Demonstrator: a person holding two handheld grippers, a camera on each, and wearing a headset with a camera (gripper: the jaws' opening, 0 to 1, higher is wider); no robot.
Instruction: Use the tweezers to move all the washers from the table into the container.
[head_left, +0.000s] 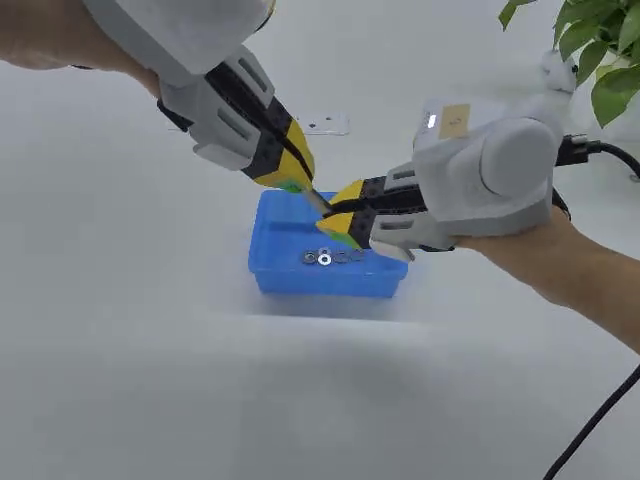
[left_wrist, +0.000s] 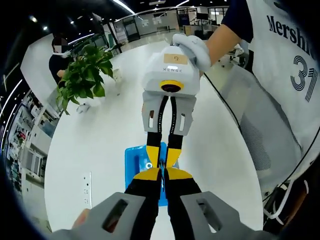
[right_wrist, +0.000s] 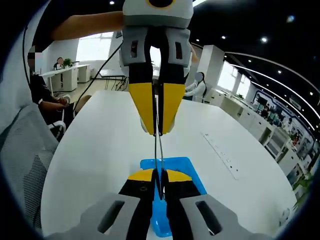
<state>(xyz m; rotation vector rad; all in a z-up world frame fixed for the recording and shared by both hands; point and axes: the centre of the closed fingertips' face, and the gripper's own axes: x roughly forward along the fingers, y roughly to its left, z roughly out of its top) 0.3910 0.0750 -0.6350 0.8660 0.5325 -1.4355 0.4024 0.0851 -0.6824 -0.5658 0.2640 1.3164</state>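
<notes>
Above the blue container (head_left: 283, 277), which sits on a white table (head_left: 120, 350), my two claws meet tip to tip. My left gripper (head_left: 296, 181) reaches in from the container's far left corner and slopes down toward it. My right gripper (head_left: 338, 222) comes in from the container's right side and lies nearly level over its right half. Both have grey bodies, black fingers and yellow tips.

Between the tips runs a pair of thin metal tweezers (right_wrist: 158, 150). In the right gripper view its two slim arms leave my right claw's closed jaws and go straight across into the closed yellow jaws of my left claw. Both claws are pressed together on the tweezers, one at each end. In the left gripper view my left jaws are drawn tight together, and the right claw's tips stand just beyond them, over the container.

Inside the container, four small silver washers (head_left: 333, 257) lie in a short row on the floor near the front wall, directly below my right claw's tips. They are close beside one another.

Beyond the container, at the table's far right, a leafy green plant (head_left: 600, 50) stands. A black cable (head_left: 598, 420) trails off to the container's near right, and a small pale plate (head_left: 325, 124) lies flat on the table behind the container.
</notes>
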